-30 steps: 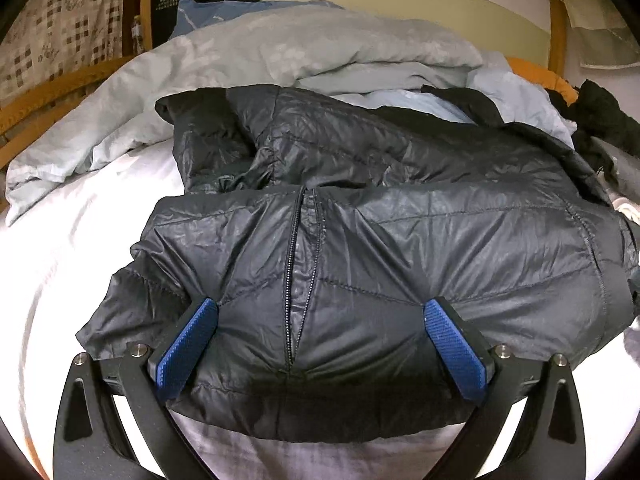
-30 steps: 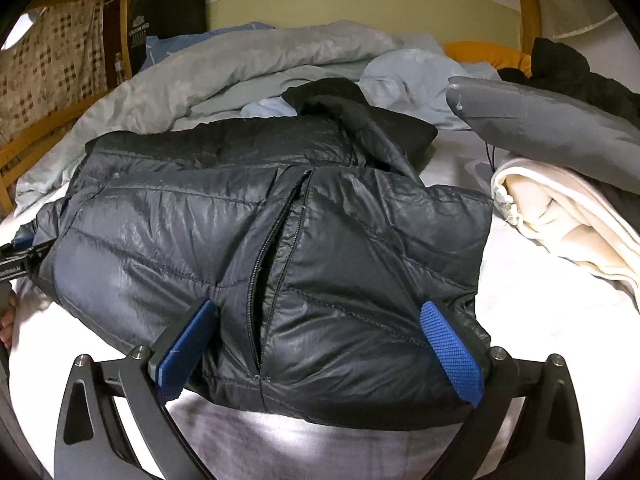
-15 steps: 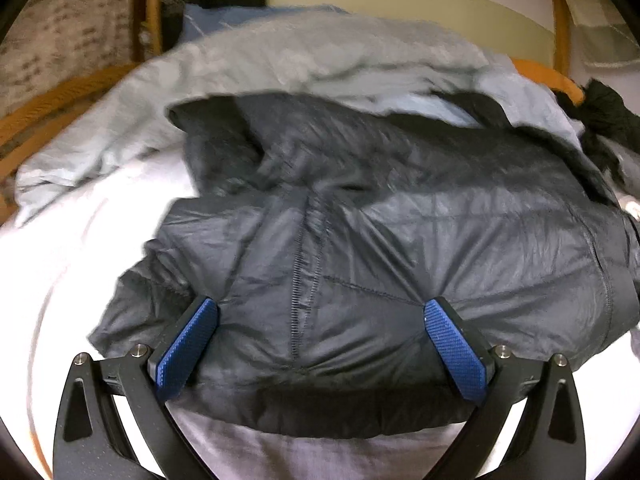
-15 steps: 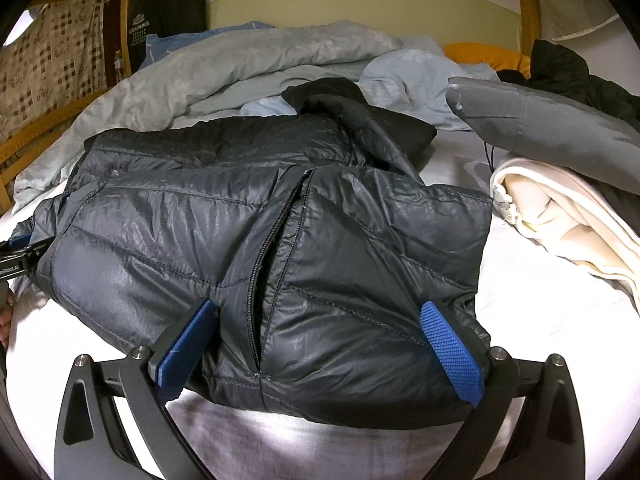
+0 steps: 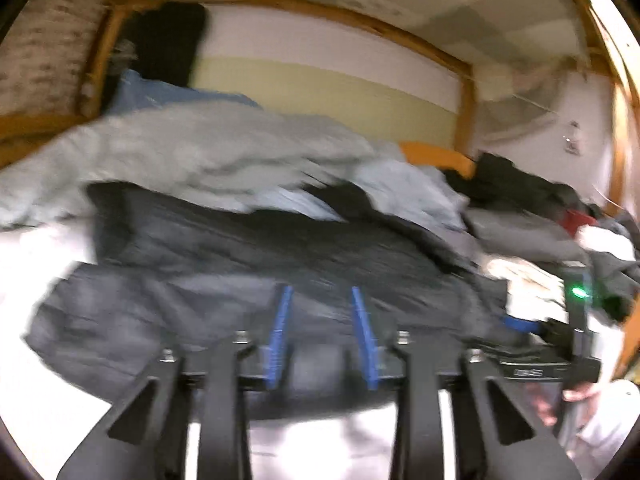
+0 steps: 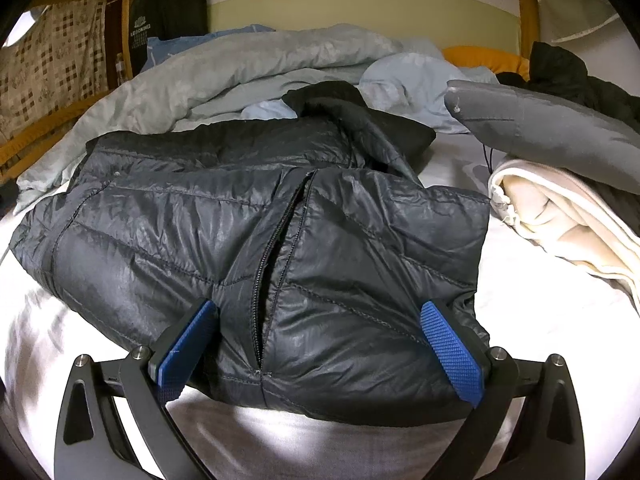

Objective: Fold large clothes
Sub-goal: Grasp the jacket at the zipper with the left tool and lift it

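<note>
Black puffer jacket lies on the white bed sheet, hem toward me, collar at the far end against the grey duvet. Zipper runs up the middle, partly open near the hem.

Right tongs: blue pads spread wide, one each side of the hem, the zipper between them. Pads sit over the fabric edge but aren't pinching it — jaws apart, nothing held.

Left tongs: the view is badly motion-blurred. Jaws are closing, blue pads now close together with a narrow gap. A bulge of dark jacket fabric sits in that gap at the hem, but I can't tell whether the pads press on it — too smeared to call.

In the left view the jacket spans the frame across the middle, duvet behind it. Far right of that view: the other tongs' black body with a green light, and part of a hand under it.

Right of the jacket in the right view: a folded cream garment, a grey cushion lying on top of it. Orange pillow and dark clothes at the far right. Wooden bed frame along the left, checked curtain behind it.
</note>
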`<state>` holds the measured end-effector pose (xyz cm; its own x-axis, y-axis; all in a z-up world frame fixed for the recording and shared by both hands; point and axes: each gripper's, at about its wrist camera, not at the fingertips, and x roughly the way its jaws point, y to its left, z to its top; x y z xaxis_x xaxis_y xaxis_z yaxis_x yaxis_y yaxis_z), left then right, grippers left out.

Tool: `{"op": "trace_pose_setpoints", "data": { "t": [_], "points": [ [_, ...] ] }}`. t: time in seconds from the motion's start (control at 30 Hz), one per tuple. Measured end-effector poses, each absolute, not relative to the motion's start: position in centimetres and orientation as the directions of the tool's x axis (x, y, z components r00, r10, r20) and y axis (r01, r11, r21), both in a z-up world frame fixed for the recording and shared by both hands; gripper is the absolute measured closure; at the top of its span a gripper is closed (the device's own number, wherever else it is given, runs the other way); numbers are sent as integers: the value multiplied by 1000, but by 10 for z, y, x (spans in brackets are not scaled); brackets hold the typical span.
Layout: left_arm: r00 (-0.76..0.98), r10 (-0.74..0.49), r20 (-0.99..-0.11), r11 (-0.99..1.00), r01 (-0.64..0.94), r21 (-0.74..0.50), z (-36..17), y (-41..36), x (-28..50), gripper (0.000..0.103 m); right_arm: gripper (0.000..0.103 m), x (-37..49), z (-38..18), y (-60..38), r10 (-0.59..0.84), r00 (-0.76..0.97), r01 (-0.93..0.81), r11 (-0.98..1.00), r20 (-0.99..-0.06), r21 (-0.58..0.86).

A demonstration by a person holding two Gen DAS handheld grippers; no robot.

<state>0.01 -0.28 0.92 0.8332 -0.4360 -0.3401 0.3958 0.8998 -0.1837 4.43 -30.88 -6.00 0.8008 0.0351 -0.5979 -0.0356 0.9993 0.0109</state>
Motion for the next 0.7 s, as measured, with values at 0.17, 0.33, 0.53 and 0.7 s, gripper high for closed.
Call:
{"op": "trace_pose_setpoints", "data": {
  "t": [0.17, 0.33, 0.53, 0.7],
  "points": [
    [815, -426, -392, 904, 403, -145, 0, -35, 13, 81, 0, 43, -60, -309, 27, 802, -33, 999, -597, 0],
    [707, -409, -577, 902, 408, -139, -43, -54, 41, 81, 0, 43, -59, -308, 22, 801, -32, 999, -598, -6],
    [684, -390, -616, 910, 388, -146, -49, -60, 47, 81, 0, 40, -59, -306, 17, 799, -36, 999, -601, -19],
    [688, -399, -607, 905, 401, -141, -49, -61, 46, 79, 0, 41, -59, -305, 17, 797, -37, 999, -604, -20]
  ]
}}
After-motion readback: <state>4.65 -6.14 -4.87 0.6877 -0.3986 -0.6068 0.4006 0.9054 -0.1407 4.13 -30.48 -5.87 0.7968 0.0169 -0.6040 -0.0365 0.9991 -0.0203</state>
